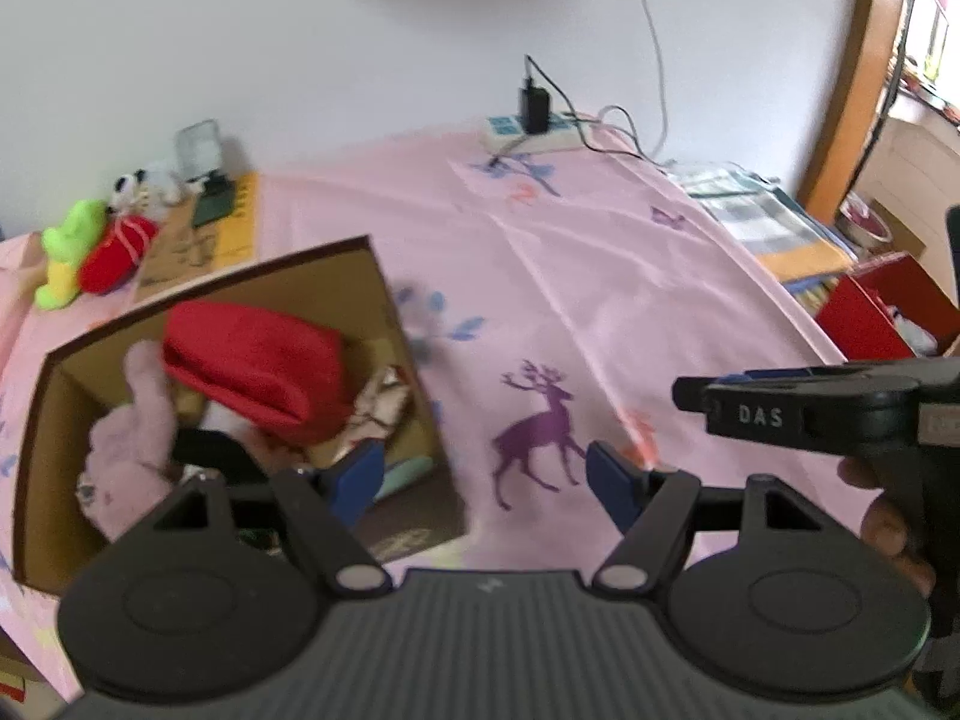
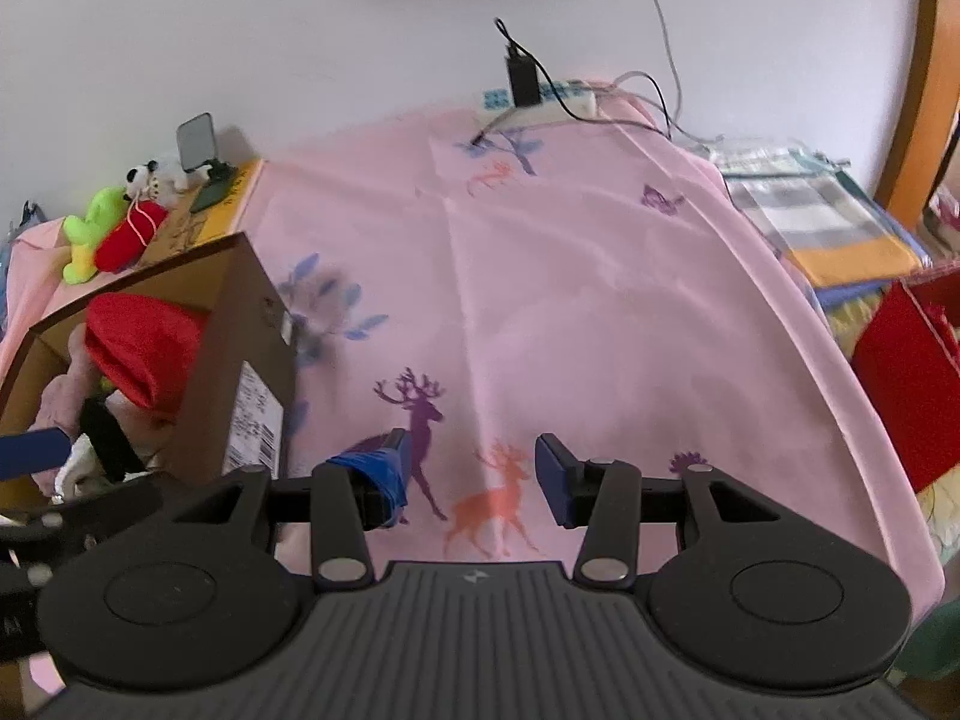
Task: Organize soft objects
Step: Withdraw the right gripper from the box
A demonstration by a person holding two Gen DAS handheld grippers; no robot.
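Observation:
An open cardboard box (image 1: 390, 300) (image 2: 240, 300) stands on the pink cloth at the left. It holds a red soft item (image 1: 258, 366) (image 2: 141, 348), a pale pink plush (image 1: 129, 444) and other soft things. My left gripper (image 1: 486, 480) is open and empty, its left finger over the box's near right corner. My right gripper (image 2: 474, 471) is open and empty above the cloth, to the right of the box. A green plush (image 1: 66, 252) (image 2: 90, 231), a red plush (image 1: 117, 252) (image 2: 129, 237) and a small black-and-white plush (image 1: 129, 186) (image 2: 144, 177) lie behind the box.
A phone on a stand (image 1: 204, 168) (image 2: 201, 150) sits at the back left. A power strip with a charger and cables (image 1: 534, 120) (image 2: 534, 99) lies by the wall. Folded cloths (image 2: 822, 222) and a red box (image 1: 882, 306) (image 2: 906, 378) are past the table's right edge.

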